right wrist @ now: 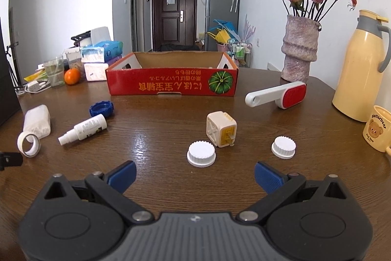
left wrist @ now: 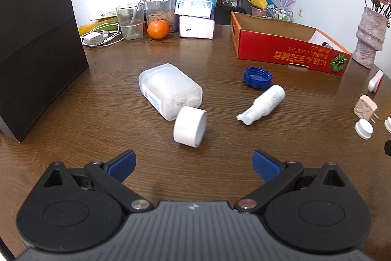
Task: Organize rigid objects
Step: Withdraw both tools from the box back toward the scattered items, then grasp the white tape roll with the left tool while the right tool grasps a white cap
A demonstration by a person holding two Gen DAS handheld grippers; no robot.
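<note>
A red cardboard box (left wrist: 281, 50) (right wrist: 171, 86) stands open at the back of the wooden table. In front of my open left gripper (left wrist: 194, 163) lie a white tape roll (left wrist: 189, 126), a clear plastic container (left wrist: 169, 89), a white spray bottle (left wrist: 262, 102) and a blue cap (left wrist: 257, 78). My right gripper (right wrist: 194, 175) is open too, just short of a white cap (right wrist: 201, 153). Beyond that cap sit a cream plug adapter (right wrist: 221, 128), a second white cap (right wrist: 283, 147) and a red and white brush (right wrist: 276, 94). Neither gripper holds anything.
A black box (left wrist: 36, 40) fills the left side. At the back left are a clear cup (left wrist: 130, 21), an orange (left wrist: 158, 29), tissue packs (left wrist: 195, 16) and a charger (left wrist: 94, 38). On the right stand a vase of roses (right wrist: 299, 50), a yellow thermos (right wrist: 361, 67) and a mug (right wrist: 377, 127).
</note>
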